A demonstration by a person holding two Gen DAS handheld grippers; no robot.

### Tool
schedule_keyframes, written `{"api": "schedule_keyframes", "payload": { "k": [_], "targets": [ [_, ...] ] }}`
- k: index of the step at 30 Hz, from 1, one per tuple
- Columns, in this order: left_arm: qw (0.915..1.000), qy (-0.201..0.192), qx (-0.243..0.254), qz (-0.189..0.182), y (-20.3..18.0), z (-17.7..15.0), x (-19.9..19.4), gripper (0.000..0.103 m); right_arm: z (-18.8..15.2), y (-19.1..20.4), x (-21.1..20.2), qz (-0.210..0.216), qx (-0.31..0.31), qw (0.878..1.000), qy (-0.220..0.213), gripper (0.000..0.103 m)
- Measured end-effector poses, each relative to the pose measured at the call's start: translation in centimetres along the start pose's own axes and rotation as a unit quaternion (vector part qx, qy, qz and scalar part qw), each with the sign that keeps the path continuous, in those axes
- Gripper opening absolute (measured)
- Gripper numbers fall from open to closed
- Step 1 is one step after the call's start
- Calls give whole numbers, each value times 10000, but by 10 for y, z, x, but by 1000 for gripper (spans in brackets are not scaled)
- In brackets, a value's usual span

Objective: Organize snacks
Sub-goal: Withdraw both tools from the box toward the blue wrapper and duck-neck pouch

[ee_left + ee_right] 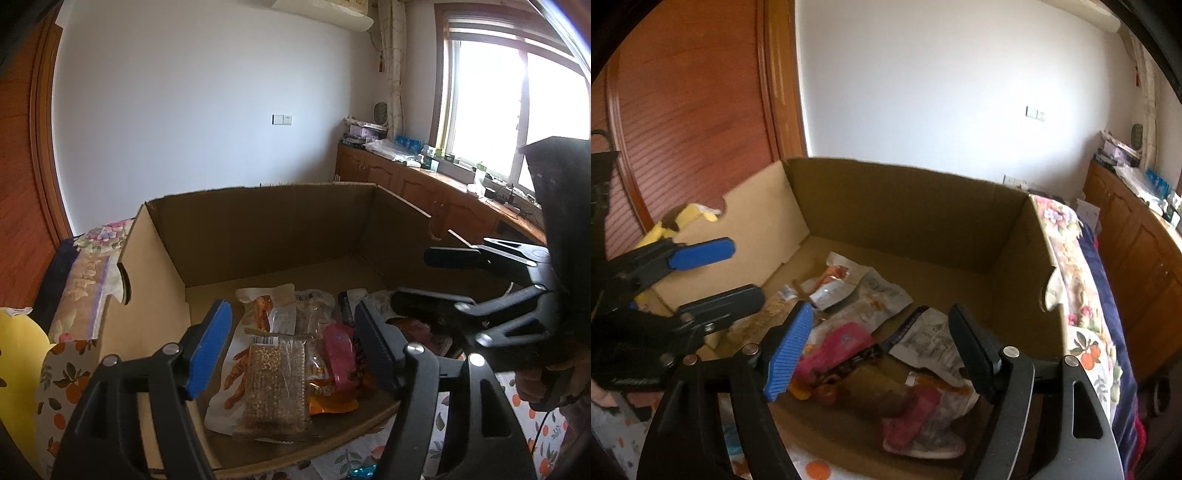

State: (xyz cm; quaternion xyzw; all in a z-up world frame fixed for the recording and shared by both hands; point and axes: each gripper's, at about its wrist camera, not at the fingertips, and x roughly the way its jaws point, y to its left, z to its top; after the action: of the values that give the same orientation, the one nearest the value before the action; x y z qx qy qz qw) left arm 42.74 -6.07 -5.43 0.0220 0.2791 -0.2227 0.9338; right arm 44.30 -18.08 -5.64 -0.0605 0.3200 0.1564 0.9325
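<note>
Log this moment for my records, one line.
left gripper: open, empty | right gripper: open, empty | snack packets: in cardboard box

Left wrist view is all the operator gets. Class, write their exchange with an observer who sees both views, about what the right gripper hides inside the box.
Operator: What lies behind the right gripper?
Observer: Another pink packet, near the front edge of the box.
Operator: Anything further in?
Observer: A crumpled white packet, flat on the box floor.
Operator: What is outside the right wall?
Observer: A floral blanket lies along it.
</note>
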Motion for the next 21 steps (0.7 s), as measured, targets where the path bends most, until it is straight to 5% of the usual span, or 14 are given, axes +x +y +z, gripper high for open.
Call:
{"api": "schedule_keyframes", "payload": {
  "k": [10,21],
  "targets": [
    [9997,-167,156,45,-16,-11,-48,70,-28,4,-74,212,62,9996,-181,78],
    [9991,-11,360,210,-42,-64,-86,71,-97,11,-87,423,31,9980,467,78]
  ]
}}
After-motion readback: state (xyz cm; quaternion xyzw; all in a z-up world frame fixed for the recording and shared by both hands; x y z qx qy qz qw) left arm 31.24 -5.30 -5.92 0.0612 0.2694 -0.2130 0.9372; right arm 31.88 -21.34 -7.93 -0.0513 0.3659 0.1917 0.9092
